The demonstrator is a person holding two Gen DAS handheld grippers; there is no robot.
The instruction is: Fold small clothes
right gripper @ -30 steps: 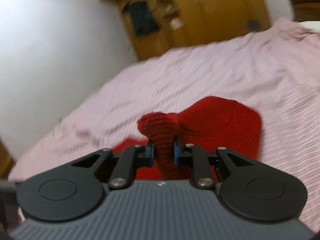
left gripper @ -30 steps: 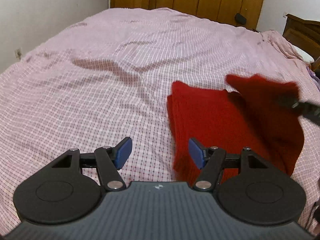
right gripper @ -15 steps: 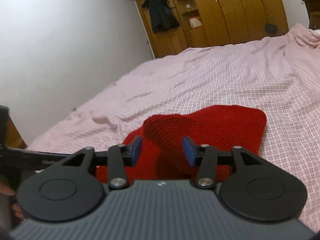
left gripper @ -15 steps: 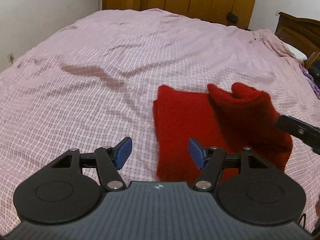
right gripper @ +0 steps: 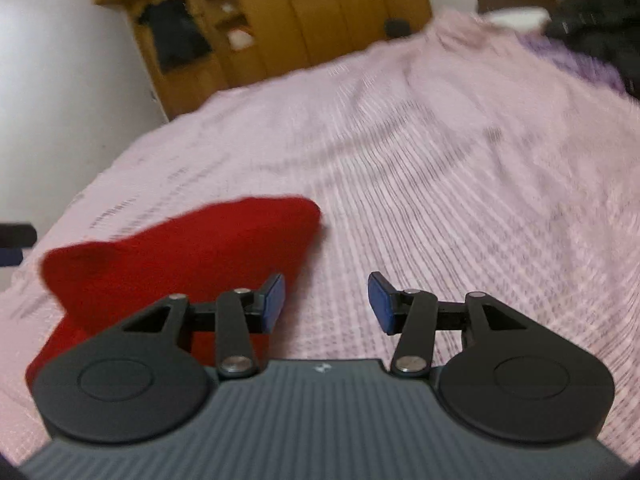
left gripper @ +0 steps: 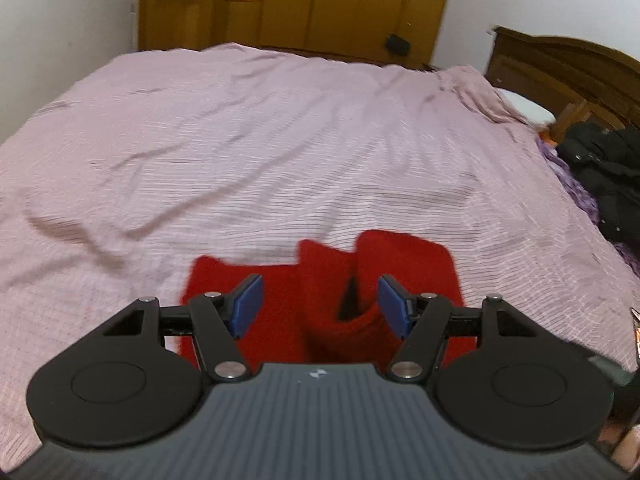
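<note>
Garment [left gripper: 280,312], red knit, lying part-folded on bed [left gripper: 280,140], one flap over middle, squaring and tidying likely remaining; left tool [left gripper: 319,305] hovering spread above it, right tool [right gripper: 326,302] spread, empty, beside it.

Red knit garment [left gripper: 280,284]; pink checked bedspread [left gripper: 280,140].

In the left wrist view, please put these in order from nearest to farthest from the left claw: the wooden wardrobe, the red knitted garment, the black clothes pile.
1. The red knitted garment, directly below and ahead of the left claw, on the pink bedspread.
2. The black clothes pile, at the bed's right edge.
3. The wooden wardrobe, against the far wall, beyond the bed.
</note>
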